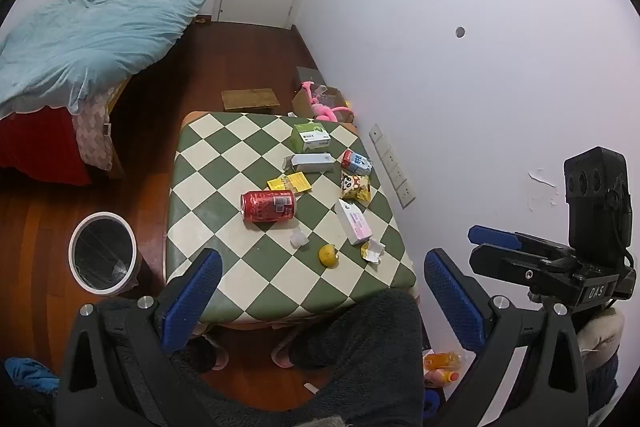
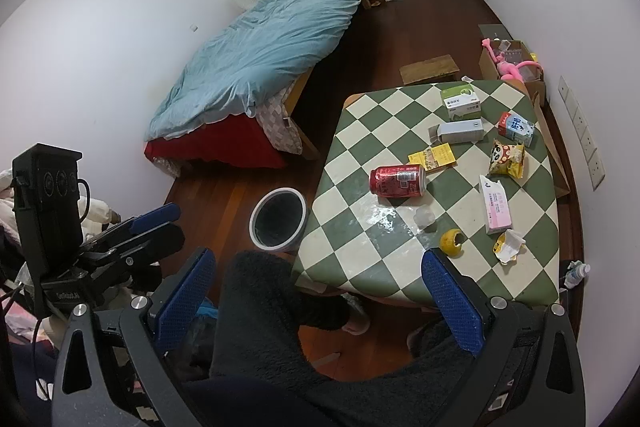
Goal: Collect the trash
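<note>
While both claws (image 1: 322, 301) (image 2: 320, 301) gape empty, the red can (image 1: 268, 206) lies well ahead.

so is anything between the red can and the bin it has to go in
Nothing visible. The red can lies on its side on the table, with bare checkered cloth between it and the table edge on the bin's side. The bin stands open on the floor just past that edge.

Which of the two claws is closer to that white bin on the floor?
Left. The left claw hangs open just table-side of the bin, which stands on the person's left. The right claw, also open, sits farther over, toward the wall side of the checkered table.
</note>
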`<move>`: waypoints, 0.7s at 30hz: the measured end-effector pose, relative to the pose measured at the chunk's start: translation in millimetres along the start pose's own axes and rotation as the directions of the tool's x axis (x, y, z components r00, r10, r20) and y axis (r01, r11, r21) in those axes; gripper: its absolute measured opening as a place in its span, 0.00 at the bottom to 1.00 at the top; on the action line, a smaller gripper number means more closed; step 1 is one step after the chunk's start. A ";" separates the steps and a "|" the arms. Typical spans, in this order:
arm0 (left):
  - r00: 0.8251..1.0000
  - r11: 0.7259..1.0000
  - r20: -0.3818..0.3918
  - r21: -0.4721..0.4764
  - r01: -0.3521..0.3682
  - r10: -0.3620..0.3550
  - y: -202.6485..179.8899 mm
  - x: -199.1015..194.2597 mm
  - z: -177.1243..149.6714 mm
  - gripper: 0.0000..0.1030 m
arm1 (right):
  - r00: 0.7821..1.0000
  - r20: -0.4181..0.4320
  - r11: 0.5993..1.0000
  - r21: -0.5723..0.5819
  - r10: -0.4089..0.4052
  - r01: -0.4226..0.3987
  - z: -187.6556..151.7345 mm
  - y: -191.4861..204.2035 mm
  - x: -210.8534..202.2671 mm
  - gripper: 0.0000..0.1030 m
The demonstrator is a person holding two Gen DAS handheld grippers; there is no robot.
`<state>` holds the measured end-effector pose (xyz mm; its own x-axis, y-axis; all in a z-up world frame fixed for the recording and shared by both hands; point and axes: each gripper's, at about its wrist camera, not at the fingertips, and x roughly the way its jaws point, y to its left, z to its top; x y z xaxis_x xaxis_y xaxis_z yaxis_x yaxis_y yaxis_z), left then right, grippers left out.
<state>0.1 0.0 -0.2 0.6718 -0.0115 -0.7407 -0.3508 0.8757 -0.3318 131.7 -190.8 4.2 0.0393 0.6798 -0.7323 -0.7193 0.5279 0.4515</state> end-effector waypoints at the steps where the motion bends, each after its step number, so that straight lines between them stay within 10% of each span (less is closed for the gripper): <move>1: 1.000 1.000 0.004 -0.012 0.013 -0.013 0.7 -0.1 -0.1 1.00 | 1.000 0.000 1.000 0.001 0.000 0.000 0.0 0.3 0.0 1.00; 21: 1.000 1.000 0.004 -0.011 0.016 -0.016 0.5 -0.1 -0.2 1.00 | 1.000 0.000 1.000 0.000 -0.002 0.002 0.4 1.4 0.4 1.00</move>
<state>-0.4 0.3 -0.3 0.6801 -0.0236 -0.7327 -0.3472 0.8700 -0.3502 131.0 -189.6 4.7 0.0407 0.6791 -0.7330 -0.7193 0.5290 0.4502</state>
